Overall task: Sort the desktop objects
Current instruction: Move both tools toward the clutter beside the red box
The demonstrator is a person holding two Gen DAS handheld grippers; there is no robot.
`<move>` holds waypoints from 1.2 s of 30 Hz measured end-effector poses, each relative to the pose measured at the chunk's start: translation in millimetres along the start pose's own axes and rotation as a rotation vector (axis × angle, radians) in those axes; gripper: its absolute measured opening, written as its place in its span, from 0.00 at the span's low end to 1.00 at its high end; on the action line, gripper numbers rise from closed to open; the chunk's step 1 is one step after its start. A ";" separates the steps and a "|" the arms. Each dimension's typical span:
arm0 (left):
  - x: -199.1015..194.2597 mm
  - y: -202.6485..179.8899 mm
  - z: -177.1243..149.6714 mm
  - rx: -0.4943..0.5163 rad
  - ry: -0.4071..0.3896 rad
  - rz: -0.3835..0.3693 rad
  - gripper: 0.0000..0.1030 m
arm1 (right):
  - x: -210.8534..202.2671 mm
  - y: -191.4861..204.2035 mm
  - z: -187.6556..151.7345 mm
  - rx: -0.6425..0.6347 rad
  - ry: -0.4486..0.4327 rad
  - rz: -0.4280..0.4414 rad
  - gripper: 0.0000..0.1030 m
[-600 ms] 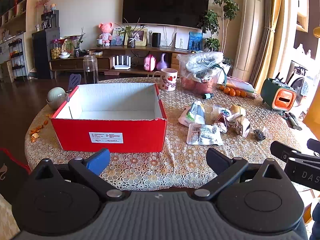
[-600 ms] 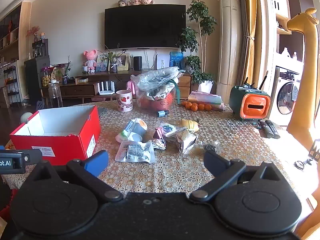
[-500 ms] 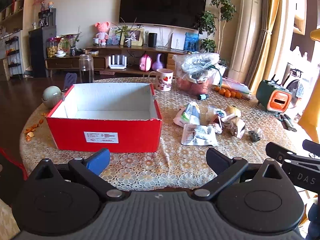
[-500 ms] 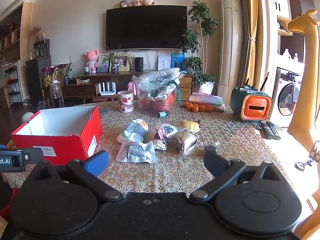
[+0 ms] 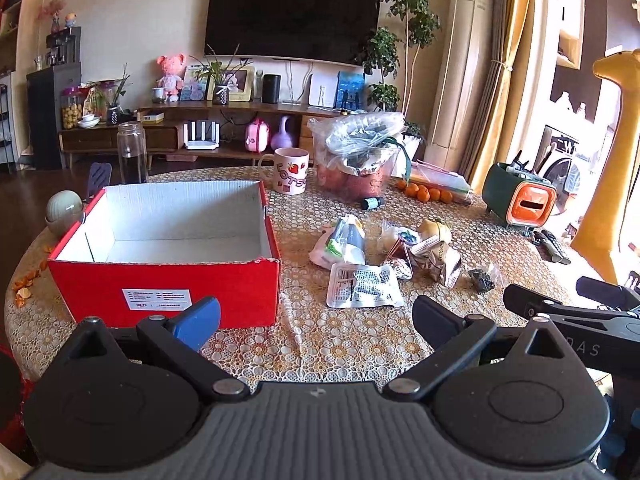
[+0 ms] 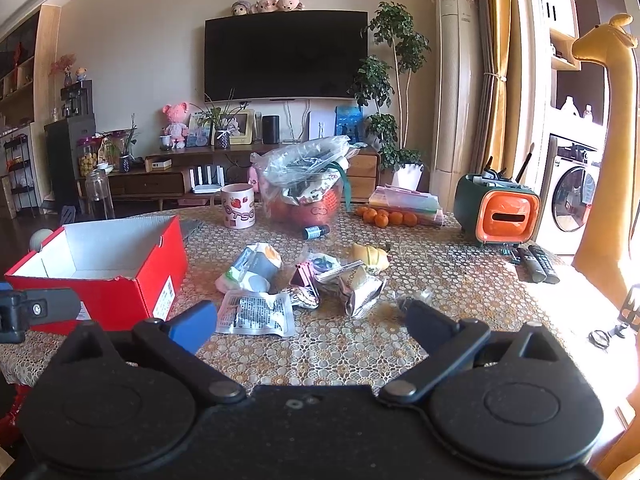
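An open red box [image 5: 168, 280] [image 6: 120, 280] with a white, bare inside stands on the left of the lace-covered table. To its right lies a loose heap of snack packets: a flat white printed packet [image 5: 362, 290] [image 6: 256, 314], a grey-green pouch [image 5: 342, 240] [image 6: 250, 268], a silver wrapper [image 5: 438, 258] [image 6: 360, 290] and a small dark packet [image 5: 482, 278]. My left gripper [image 5: 316, 318] hovers open over the near table edge, in front of the box. My right gripper [image 6: 310, 320] is open too, just short of the white packet, nothing between its fingers.
Farther back stand a strawberry mug [image 5: 290, 170], a red bowl under a plastic bag [image 5: 356, 156], several oranges [image 6: 384, 216], a small bottle [image 6: 316, 231] and a green-orange holder [image 6: 498, 210]. Two remotes [image 6: 536, 262] lie at the right. A glass jar [image 5: 132, 152] stands behind the box.
Both views have tilted up a little and the table has shifted slightly left and down in them. Jaws stay wide; nothing was picked up or moved.
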State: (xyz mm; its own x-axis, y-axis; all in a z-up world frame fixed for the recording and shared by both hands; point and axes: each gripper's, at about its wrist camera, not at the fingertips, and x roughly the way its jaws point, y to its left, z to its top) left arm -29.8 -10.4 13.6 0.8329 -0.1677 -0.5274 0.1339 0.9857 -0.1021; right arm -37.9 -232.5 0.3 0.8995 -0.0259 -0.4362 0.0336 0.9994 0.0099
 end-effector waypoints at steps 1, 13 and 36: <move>6.1 -3.2 1.7 0.017 0.007 -0.005 1.00 | 3.4 -2.0 0.2 0.003 0.004 -0.004 0.97; 93.0 -48.0 12.3 0.167 0.033 -0.086 1.00 | 65.9 -40.4 7.4 -0.019 0.050 -0.035 0.96; 214.4 -91.4 8.4 0.405 0.054 -0.120 1.00 | 192.0 -102.4 -18.7 -0.072 0.214 -0.126 0.88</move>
State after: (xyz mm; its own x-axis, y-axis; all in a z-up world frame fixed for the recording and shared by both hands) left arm 141.1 -136.4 -83.1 0.7710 -0.2713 -0.5762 0.4368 0.8837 0.1683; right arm 123.2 -339.4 -101.3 0.7769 -0.1529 -0.6107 0.1018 0.9878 -0.1177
